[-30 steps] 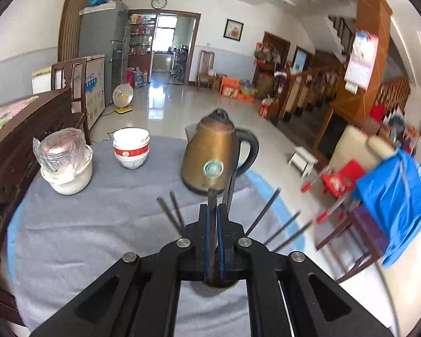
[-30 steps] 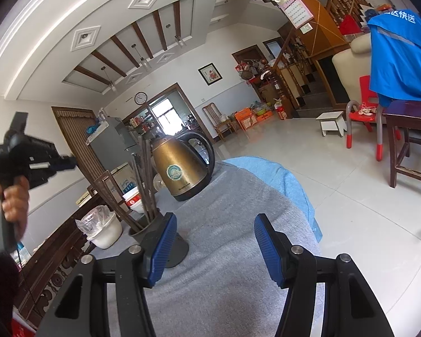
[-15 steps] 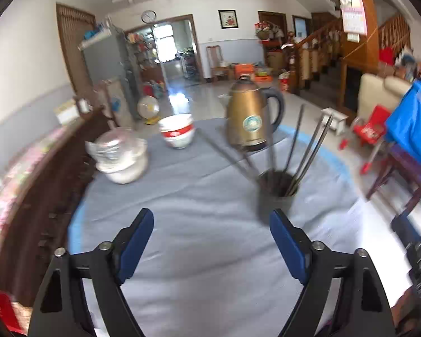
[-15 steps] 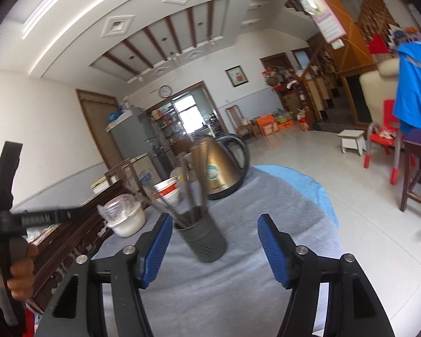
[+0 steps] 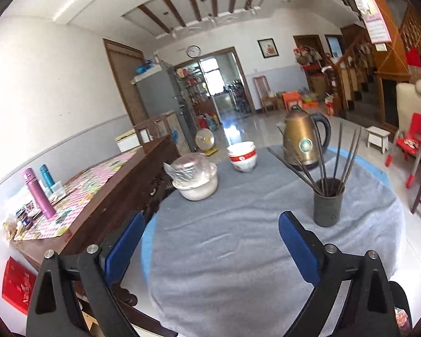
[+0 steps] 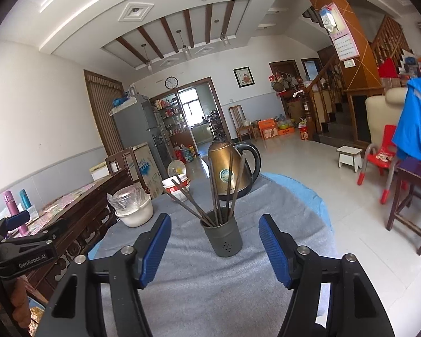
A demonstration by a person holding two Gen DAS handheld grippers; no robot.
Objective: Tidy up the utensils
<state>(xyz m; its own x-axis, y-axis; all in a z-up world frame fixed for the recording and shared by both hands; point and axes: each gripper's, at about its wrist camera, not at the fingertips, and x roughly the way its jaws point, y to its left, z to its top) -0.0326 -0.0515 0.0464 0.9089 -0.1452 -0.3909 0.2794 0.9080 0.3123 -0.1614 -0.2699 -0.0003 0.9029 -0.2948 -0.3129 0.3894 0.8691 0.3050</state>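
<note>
A dark grey utensil holder [image 5: 327,209] stands on the round table's grey cloth [image 5: 238,241], with several dark chopsticks [image 5: 336,154] standing in it. It also shows in the right wrist view [image 6: 226,238], with its chopsticks [image 6: 216,193]. My left gripper [image 5: 210,245] is open and empty, held back from the holder and to its left. My right gripper [image 6: 214,250] is open and empty, with the holder just ahead between its blue pads. The left gripper also shows at the left edge of the right wrist view [image 6: 22,241].
A bronze kettle [image 5: 301,141] stands behind the holder. Stacked white and red bowls [image 5: 242,156] and a white pot with a plastic-wrapped lid [image 5: 195,179] sit at the table's back left. A dark wooden sideboard [image 5: 98,193] stands left of the table.
My left gripper was shut on a chopstick over the holder, then opened and drew back up and to the left. My right gripper swung so that the holder is centred ahead of it.
</note>
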